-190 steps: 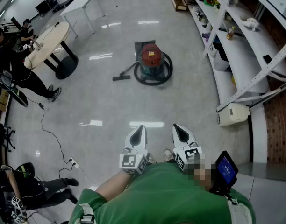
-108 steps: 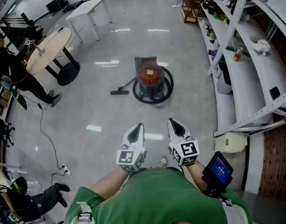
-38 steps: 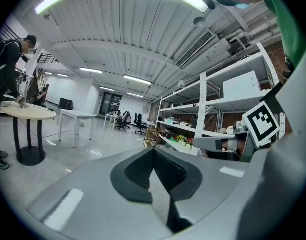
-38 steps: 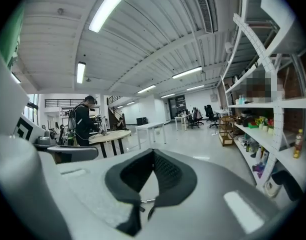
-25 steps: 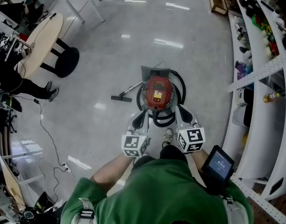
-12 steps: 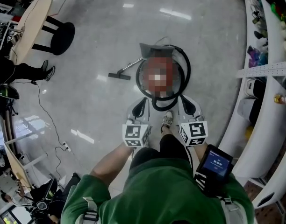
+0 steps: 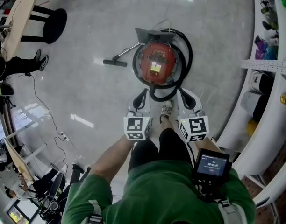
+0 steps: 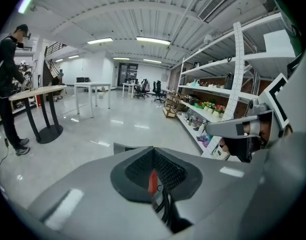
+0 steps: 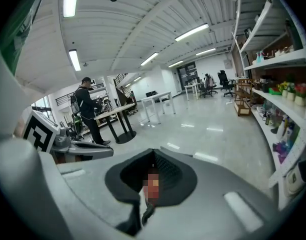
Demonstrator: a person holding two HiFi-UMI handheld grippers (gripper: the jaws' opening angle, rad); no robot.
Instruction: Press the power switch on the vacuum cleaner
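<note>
The vacuum cleaner [image 7: 156, 63] is a round red canister with a small yellow panel [image 7: 155, 67] on top. It stands on the grey floor in the head view, ringed by its black hose [image 7: 186, 59], with the floor nozzle [image 7: 114, 63] to its left. My left gripper [image 7: 143, 93] and right gripper [image 7: 181, 92] are held side by side just short of the canister, tips pointing at it, both shut and holding nothing. In the left gripper view a red sliver of the vacuum [image 8: 152, 182] shows through the seam of the jaws. No switch can be made out.
White shelving [image 7: 274, 92] with goods runs along the right, a white appliance [image 7: 262, 83] at its foot. A round table [image 7: 17, 17] and a standing person [image 7: 7, 64] are far left. A cable [image 7: 45, 106] trails over the floor. My shoe [image 7: 167, 108] is between the grippers.
The vacuum cleaner, several metres off at first, has come close as the person walked up to it. It now sits just beyond the gripper tips. Both grippers stayed shut.
</note>
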